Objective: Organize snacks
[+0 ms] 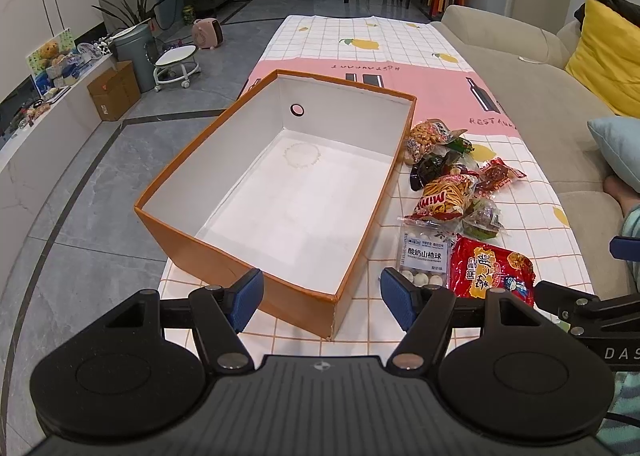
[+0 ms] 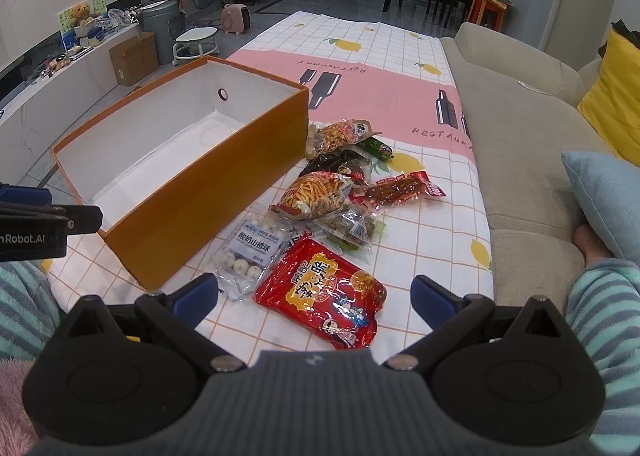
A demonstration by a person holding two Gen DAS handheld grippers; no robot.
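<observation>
Orange cardboard, white inside, makes up the open rectangular box [image 1: 276, 192] sitting on the lemon-print checked tablecloth [image 1: 360, 36]; nothing lies in it, so by my reading the sorting has not begun. Seen from the right wrist camera, the snacks form a loose pile at about three o'clock of the box, just beside its long wall. Nearest is the large glossy red crinkly snack bag [image 2: 326, 290], and at its ten o'clock the clear packet of white yogurt hawthorn balls [image 2: 248, 252] lies with one edge touching or under it. Farther off sit the orange-and-red bag of fried snack sticks [image 2: 316, 192], a flat red packet of dried meat [image 2: 400, 186] and a clear bag of mixed nuts [image 2: 340, 134], among a few dark packets.

Both tools are empty. The left gripper [image 1: 322, 296] hovers over the near corner of the box, its blue pads spread wide. The right gripper [image 2: 314, 300] hangs above the red bag, likewise wide apart.

Risks from here, as I judge them: the red bag looks slick and puffy, so a shallow pinch could slip off; grabbing near the overlap could drag the hawthorn packet along; and a nudge from the left tool could shove the light box.
</observation>
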